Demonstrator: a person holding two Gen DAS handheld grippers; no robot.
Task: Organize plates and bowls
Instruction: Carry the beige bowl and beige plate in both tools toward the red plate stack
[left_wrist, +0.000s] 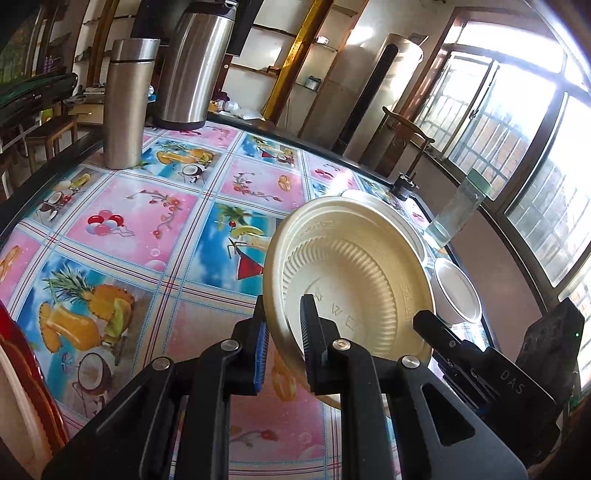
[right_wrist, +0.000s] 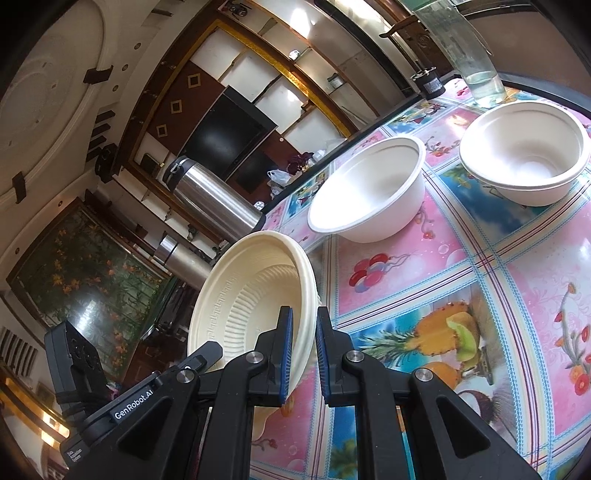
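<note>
Starting far left on the floral table (left_wrist: 155, 221): two steel flasks, the short flask (left_wrist: 127, 107) and the tall flask (left_wrist: 195, 62), stand well clear of my work. Nothing to worry about there.

Moving in, my left gripper (left_wrist: 284, 343) is closed down on the rim of the cream plate (left_wrist: 354, 280), one finger under the edge, one on the dished face. The plate is tilted up off the table, held in the air. It looks like more than one plate nested together; I cannot count them.

Now the right gripper (right_wrist: 304, 350): its fingers straddle the same plate's (right_wrist: 251, 295) rim from the other side, narrow gap, the left pad touching the plate. Whether the right pad is also pressing, I cannot tell.

This thing reads as moulded pulp or thin plastic: very light, a bit flexible, ribbed, not slippery, unlikely to shatter but easy to crease. The rim is the right place to hold; I'd squeeze gently, since a hard pinch could buckle it.

Further right, the near bowl (right_wrist: 369, 184) and the far bowl (right_wrist: 524, 151) sit upright on the table, apart from each other. The far one seems to be two nested. Beyond them stands a clear bottle (right_wrist: 476, 74) with a little water. That one could tip if nudged.
</note>
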